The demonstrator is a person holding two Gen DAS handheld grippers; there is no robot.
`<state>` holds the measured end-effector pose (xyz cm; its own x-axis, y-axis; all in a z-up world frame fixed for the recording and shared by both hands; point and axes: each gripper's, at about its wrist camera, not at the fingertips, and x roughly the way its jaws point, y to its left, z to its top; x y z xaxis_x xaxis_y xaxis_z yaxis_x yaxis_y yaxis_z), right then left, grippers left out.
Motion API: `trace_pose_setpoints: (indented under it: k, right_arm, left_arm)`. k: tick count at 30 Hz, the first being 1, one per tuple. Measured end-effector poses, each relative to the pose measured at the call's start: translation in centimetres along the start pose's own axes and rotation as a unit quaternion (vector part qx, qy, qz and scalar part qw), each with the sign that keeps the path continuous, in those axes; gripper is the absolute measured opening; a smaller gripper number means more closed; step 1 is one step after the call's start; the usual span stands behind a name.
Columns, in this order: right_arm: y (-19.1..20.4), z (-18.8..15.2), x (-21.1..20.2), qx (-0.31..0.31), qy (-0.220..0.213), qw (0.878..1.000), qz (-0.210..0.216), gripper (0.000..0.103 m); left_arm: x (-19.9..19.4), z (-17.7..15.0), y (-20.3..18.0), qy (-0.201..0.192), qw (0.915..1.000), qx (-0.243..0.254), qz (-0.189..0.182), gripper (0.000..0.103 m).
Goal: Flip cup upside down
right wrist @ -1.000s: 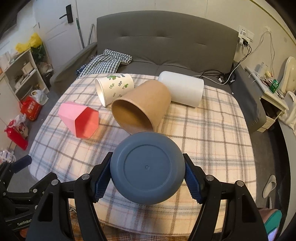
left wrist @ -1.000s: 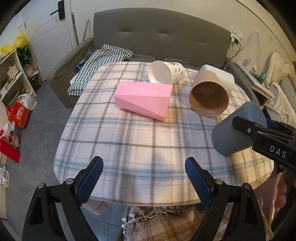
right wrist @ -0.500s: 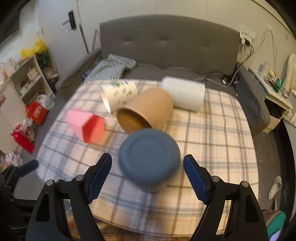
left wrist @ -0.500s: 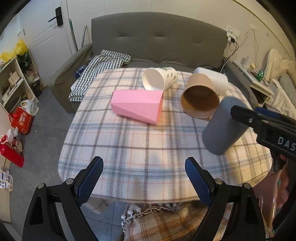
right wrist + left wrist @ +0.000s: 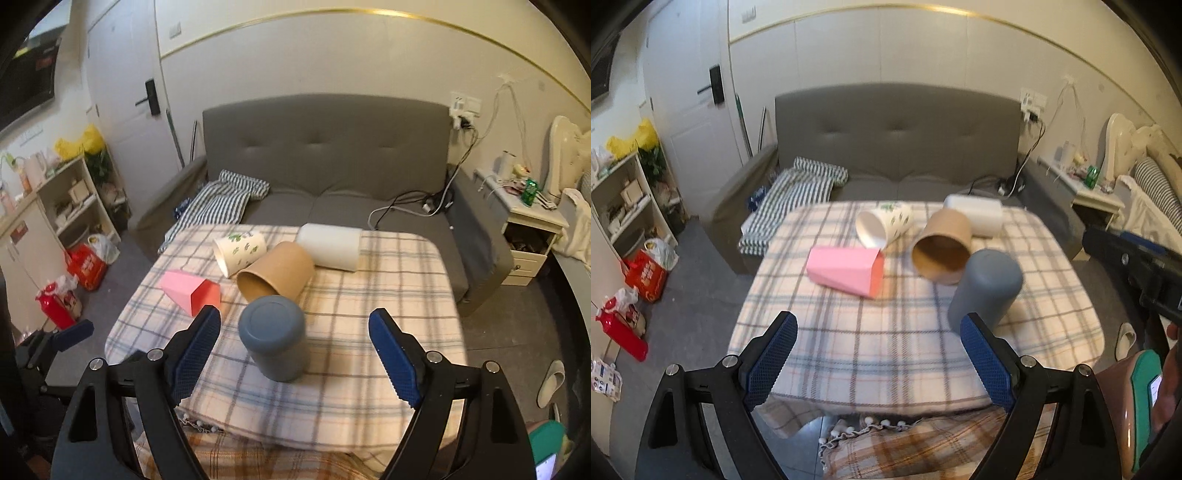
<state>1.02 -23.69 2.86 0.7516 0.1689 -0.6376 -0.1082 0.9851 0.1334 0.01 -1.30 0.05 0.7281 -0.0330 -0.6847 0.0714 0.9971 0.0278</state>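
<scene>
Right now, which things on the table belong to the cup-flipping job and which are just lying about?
Job:
- blue-grey cup, bottom up on the plaid cloth
- right gripper, open
- left gripper, open

Lying about:
- brown paper cup
- leaf-print cup
- white cup
- pink cup

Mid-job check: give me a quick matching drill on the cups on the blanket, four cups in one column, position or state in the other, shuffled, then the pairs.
Things:
1. blue cup
2. brown paper cup
3. pink cup
4. leaf-print cup

States:
A. on its side, farthest left
B. on its side, white inside, back of the plaid blanket
C. standing base-up, apart from both hand-held grippers
D. on its side, just behind the blue cup

Pairs: 1-C, 2-D, 3-A, 4-B
</scene>
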Motion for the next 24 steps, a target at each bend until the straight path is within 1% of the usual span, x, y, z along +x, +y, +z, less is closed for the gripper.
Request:
trace_pose_setpoints:
  k: [5,10,13,18,24]
  right_arm:
    - [-1.3,-0.9,-2.7,0.011,-0.022,1.0,-0.007,0.083]
    - [-1.8,-1.7,-5.0,0.021,-0.04,0.999,-0.01,0.083]
    - [-1.8,-2.1,-6.2,0.023,-0.052,0.998,-0.013,0.083]
    - [-1.6,-3.1,-6.9,0.02,-0.067,0.997,-0.025,0.083]
    - [-1.6,-4.9,-5.4,0.015,-0.064,0.997,-0.03,0.084]
  left_arm:
    - [-2.4,-0.1,-1.1,-0.036,0.9993,0.005,0.004,0.093]
    - [-4.7,-0.3,-1.9,-0.071,0.9973,0.015,0.007,0.093]
    - [-5.6,-0.6,-1.8,-0.085,0.9962,0.015,0.009,0.093]
    - [-6.2,-1.2,-1.4,-0.104,0.9945,0.008,0.014,0.093]
    - [-5.1,-2.7,-1.3,-0.105,0.9942,0.007,0.022,0.093]
